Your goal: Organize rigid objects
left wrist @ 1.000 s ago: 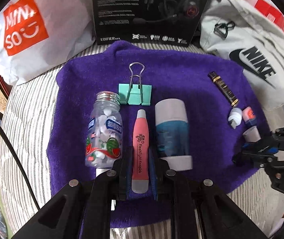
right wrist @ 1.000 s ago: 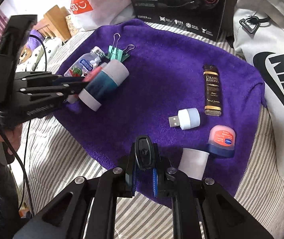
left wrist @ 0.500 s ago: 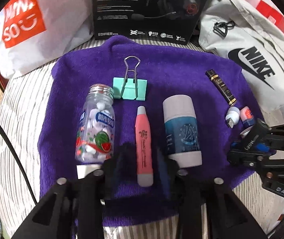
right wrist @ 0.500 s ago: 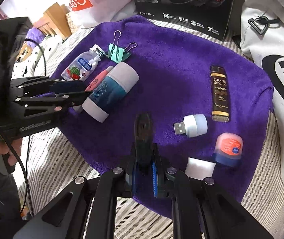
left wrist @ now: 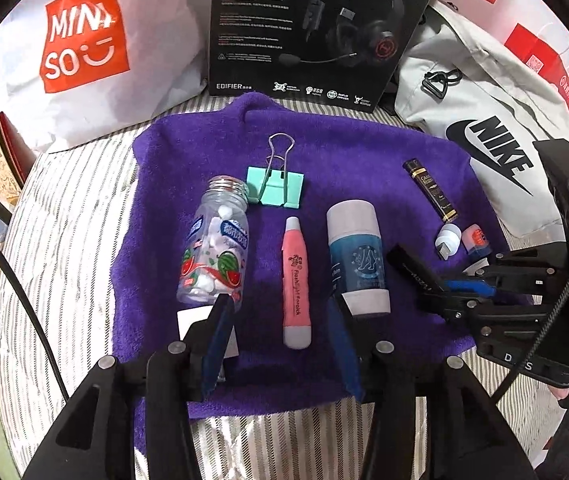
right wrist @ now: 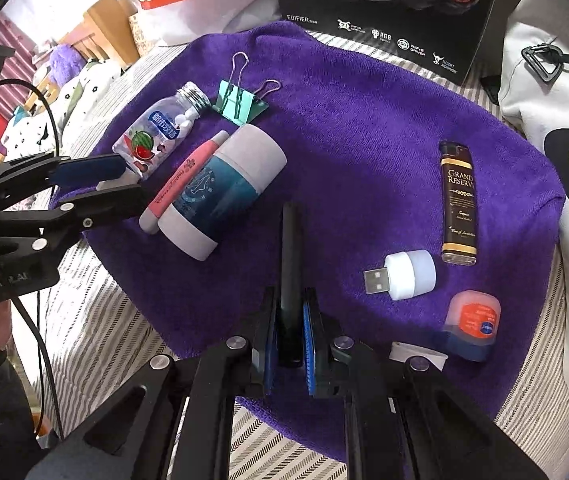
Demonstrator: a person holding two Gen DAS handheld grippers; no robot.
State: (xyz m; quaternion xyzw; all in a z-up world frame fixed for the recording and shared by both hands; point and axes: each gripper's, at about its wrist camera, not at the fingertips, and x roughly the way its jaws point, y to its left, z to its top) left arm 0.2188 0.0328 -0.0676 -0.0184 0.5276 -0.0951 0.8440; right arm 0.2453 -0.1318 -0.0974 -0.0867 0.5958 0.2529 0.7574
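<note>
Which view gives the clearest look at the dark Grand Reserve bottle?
The right wrist view: the Grand Reserve bottle lies close and large on the purple towel, its gold label legible. In the left wrist view the same bottle is small, far off and angled, its label barely readable.

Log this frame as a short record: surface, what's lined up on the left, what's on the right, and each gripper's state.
surface: purple towel on striped bedding
left row: clear candy bottle, pink pen-shaped tube, white-and-blue cylinder, lying parallel
behind row: mint binder clip
right group: dark slim bottle, white USB light, small orange-lidded jar
left gripper: open, empty
right gripper: shut on black stick
</note>
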